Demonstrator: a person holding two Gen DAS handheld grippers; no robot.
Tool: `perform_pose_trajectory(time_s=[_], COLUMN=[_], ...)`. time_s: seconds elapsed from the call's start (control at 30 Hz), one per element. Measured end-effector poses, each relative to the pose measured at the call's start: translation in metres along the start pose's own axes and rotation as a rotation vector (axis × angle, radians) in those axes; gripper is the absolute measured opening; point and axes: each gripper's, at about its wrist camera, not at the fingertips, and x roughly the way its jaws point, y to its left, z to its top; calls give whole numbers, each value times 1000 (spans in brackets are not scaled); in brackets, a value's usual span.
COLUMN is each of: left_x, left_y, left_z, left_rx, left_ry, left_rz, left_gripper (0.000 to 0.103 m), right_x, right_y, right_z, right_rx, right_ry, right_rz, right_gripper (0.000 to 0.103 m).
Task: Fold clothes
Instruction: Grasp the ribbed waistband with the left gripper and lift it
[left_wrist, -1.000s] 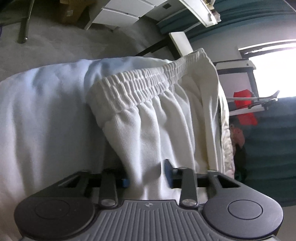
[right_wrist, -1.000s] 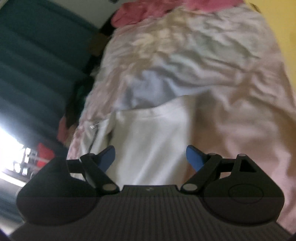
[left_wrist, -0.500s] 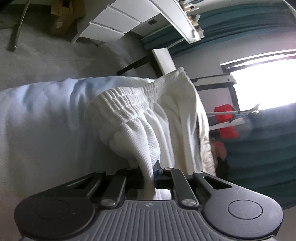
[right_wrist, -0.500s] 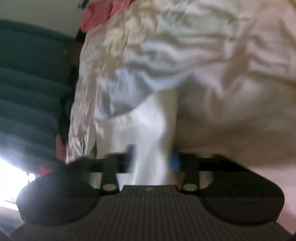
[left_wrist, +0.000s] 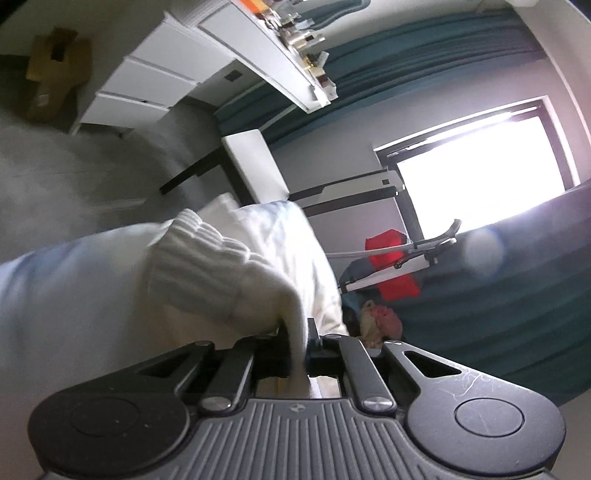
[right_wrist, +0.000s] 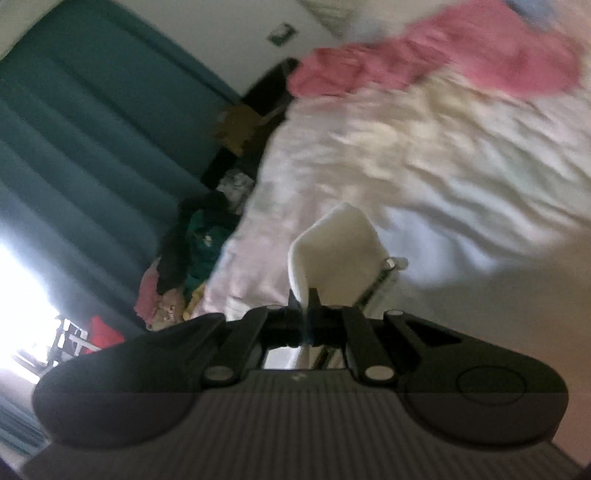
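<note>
My left gripper (left_wrist: 298, 345) is clamped on the ribbed waistband of the white garment (left_wrist: 207, 266), and my right gripper (right_wrist: 306, 314) pinches another white corner (right_wrist: 334, 243), probably the same piece though blur hides the link, lifted above the rumpled bed (right_wrist: 461, 155). I judge this the carry-over of a fold. Next, bring both corners level over the bed and lay them down square.

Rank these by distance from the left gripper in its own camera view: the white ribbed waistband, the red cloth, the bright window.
1. White ribbed waistband, just above the left gripper, left of centre.
2. Red cloth, farther, to the right.
3. Bright window, on the back wall, upper right.
</note>
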Motion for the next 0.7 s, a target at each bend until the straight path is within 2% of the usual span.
perform_pose_trajectory(time_s=[0.1, 0.23, 0.4, 0.57, 0.7], left_x=[60, 162, 267, 318, 317], left_y=[-23, -42, -47, -40, -36], left_z=[20, 38, 51, 53, 51], left_rx=[-20, -20, 21, 56, 83], left_ry=[1, -5, 28, 76, 90], left_rz=[25, 90, 238, 317, 313], left_gripper=[7, 7, 8, 10, 15], right_x=[44, 121, 223, 273, 285], right_y=[59, 121, 157, 163, 151], right_z=[-4, -29, -65, -91, -99], right_rx=[-103, -224, -343, -468, -485], right_ry=[-53, -101, -66, -45, -9], right_rz=[-11, -67, -155, -174, -186], right_gripper=[5, 5, 6, 6, 9])
